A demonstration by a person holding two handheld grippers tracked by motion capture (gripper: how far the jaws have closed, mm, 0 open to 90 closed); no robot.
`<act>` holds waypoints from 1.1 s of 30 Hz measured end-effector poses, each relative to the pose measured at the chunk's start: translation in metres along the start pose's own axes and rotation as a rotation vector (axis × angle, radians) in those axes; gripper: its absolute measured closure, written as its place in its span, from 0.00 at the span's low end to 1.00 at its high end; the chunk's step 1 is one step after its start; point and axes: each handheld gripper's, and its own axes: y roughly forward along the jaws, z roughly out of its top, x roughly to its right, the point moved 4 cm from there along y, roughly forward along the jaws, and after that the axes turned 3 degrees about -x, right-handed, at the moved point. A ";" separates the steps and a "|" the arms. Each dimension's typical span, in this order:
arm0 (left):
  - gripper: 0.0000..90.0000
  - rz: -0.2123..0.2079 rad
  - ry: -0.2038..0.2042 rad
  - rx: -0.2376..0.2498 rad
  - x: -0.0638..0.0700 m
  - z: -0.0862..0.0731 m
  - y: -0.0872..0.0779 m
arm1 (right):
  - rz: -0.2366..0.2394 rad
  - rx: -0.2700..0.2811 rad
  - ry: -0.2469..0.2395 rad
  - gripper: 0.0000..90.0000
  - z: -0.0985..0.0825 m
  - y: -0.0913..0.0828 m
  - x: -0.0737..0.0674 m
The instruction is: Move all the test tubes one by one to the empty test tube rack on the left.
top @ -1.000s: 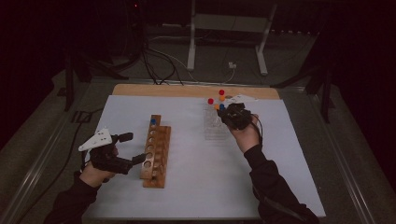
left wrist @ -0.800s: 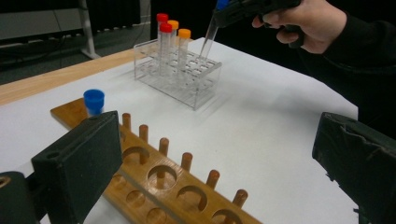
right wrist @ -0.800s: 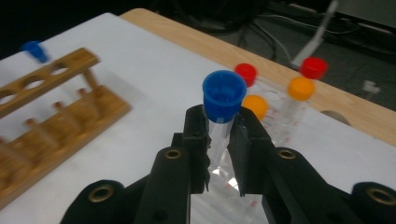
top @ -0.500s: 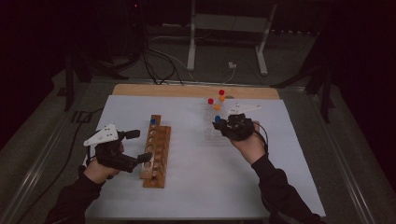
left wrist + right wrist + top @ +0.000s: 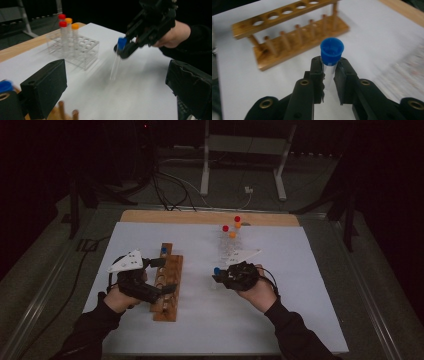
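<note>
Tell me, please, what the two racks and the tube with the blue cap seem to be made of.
The near rack looks like varnished wood: brown, with dowel posts. The far rack seems clear plastic, since it is see-through. The tube in the right gripper is clear, glass or plastic; its blue cap looks like matte plastic.

My high view was dim, the room black around the pale lit surface (image 5: 300, 285). In the left gripper view the clear rack (image 5: 75, 50) smeared with motion blur, and the wooden rack (image 5: 287, 35) was soft in the right gripper view.
</note>
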 end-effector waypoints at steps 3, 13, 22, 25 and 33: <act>0.06 -0.019 0.006 -0.002 0.004 0.003 0.007 | 0.026 -0.012 -0.035 0.85 0.001 0.004 -0.011; 0.17 -0.088 0.022 -0.011 0.015 0.010 0.031 | 0.088 0.000 -0.079 0.85 0.010 0.005 -0.033; 0.43 -0.117 0.038 -0.024 0.020 0.010 0.045 | 0.102 -0.001 -0.084 0.85 0.012 0.007 -0.037; 0.52 -0.117 0.040 -0.028 0.020 0.010 0.048 | 0.106 0.003 -0.087 0.85 0.013 0.007 -0.038; 0.71 -0.119 0.056 -0.042 0.020 0.008 0.055 | 0.109 0.006 -0.091 0.85 0.016 0.007 -0.040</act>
